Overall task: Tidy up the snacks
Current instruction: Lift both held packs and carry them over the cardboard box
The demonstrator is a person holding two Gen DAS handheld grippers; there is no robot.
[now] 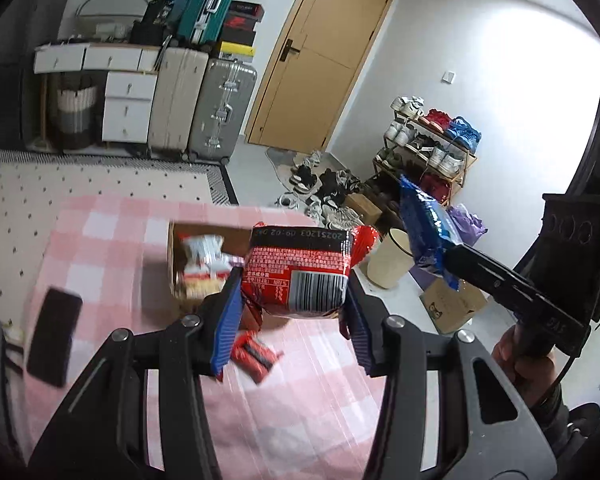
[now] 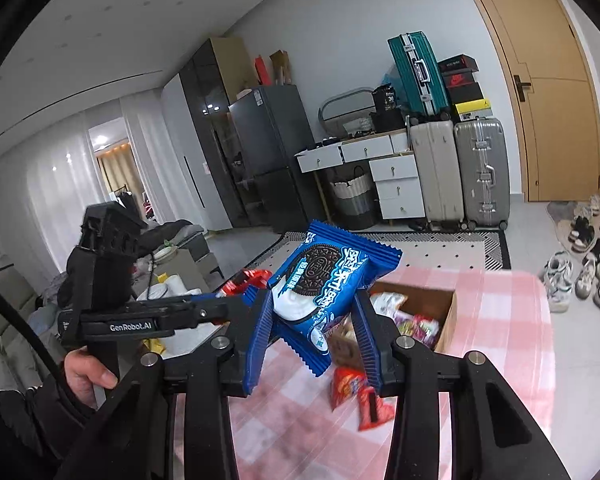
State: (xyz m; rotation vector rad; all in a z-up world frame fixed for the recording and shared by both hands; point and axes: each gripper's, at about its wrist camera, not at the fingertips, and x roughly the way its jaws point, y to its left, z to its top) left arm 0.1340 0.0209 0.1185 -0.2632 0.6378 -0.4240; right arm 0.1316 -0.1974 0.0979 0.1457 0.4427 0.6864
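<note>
Here the cardboard box (image 1: 204, 264) sits mid-frame on the pink checked worktop (image 1: 112, 240), beyond and below both packets. The left gripper (image 1: 294, 300), jaws clenched on the red snack packet (image 1: 300, 276), is nearer; the right gripper (image 2: 312, 320) grasps the blue Oreo packet (image 2: 320, 284).

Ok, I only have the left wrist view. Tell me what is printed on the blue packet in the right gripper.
Observer: The blue packet shows a dark sandwich cookie with white cream; the right gripper is shut on it.
Operator: Now check the box.
Observer: The cardboard box holds several colourful wrappers, not only the white one you see.
Operator: Say what lies left of the table.
Observer: A dark fridge stands by white curtains, outside your view.
</note>
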